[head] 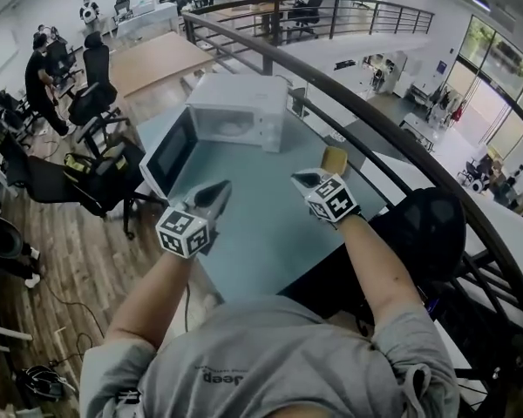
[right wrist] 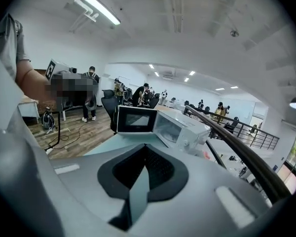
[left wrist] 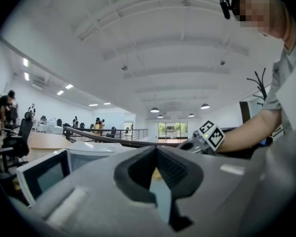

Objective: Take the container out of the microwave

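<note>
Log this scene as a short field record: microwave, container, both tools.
microwave: white, at the far end of the table
door: swung open to the left
container: pale shape inside the cavity, not yet taken out
left tool: jaws together, empty, short of the microwave
right tool: jaws together, empty, near a yellow block

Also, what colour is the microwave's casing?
White. The microwave shows best in the head view.
</note>
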